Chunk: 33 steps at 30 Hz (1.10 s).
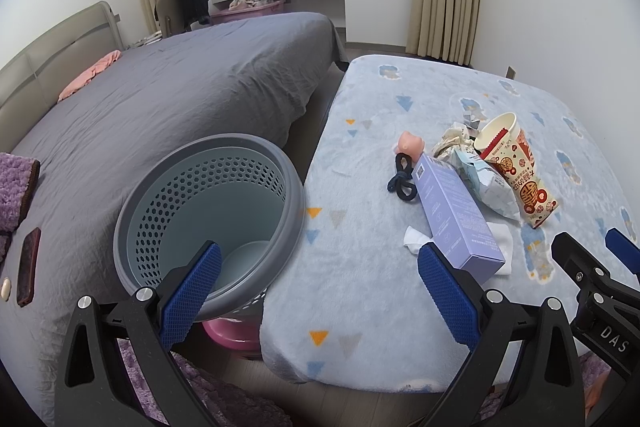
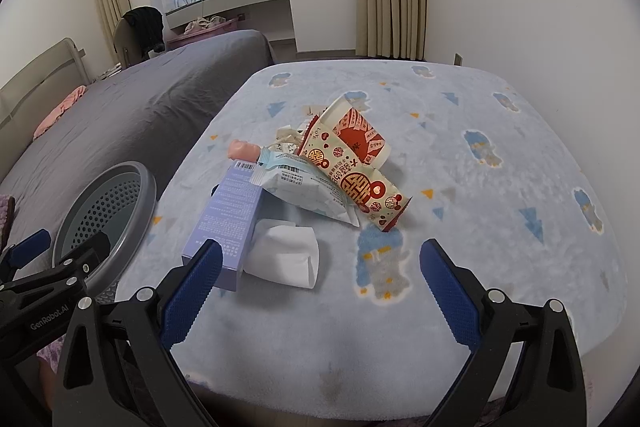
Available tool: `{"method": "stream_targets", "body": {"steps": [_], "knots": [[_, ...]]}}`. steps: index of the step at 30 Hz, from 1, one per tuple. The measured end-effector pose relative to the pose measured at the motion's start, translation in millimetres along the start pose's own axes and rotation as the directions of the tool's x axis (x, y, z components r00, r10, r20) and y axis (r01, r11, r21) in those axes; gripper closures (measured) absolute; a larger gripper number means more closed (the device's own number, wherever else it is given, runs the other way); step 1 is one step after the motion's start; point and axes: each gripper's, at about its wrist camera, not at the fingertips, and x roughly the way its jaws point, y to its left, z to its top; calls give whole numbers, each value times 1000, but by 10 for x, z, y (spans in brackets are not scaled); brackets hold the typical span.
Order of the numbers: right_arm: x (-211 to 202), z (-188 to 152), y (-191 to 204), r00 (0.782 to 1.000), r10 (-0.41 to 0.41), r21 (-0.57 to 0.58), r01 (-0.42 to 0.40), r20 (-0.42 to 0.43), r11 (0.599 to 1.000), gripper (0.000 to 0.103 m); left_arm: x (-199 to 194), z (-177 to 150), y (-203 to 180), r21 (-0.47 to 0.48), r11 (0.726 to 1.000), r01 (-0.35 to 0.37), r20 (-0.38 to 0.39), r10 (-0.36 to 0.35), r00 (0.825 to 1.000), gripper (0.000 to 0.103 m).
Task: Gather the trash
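A pile of trash lies on the table's blue blanket (image 2: 500, 227): a purple box (image 2: 228, 219), a white tissue (image 2: 284, 255), a pale blue packet (image 2: 308, 191), a red-and-cream wrapper (image 2: 352, 183), a paper cup (image 2: 360, 131) on its side and crumpled paper (image 1: 452, 139). The grey perforated bin (image 1: 208, 211) stands left of the table, empty as far as I see. My left gripper (image 1: 320, 249) is open between the bin and the purple box (image 1: 452, 211). My right gripper (image 2: 322, 246) is open, just short of the tissue and holding nothing.
A pink toy (image 1: 410, 143) and a dark blue cord (image 1: 402, 179) lie left of the pile. The grey bed (image 1: 180, 87) runs behind the bin, with a phone (image 1: 28, 267) on it. A pink basin (image 1: 232, 335) sits under the bin.
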Motion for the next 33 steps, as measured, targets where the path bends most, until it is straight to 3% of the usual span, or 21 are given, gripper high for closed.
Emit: {"method": "stream_targets", "body": {"steps": [33], "knots": [[130, -58, 20, 999, 33, 8, -33, -35, 999, 9, 99, -62, 51, -4, 1000, -8, -16, 8, 1000, 6]]}}
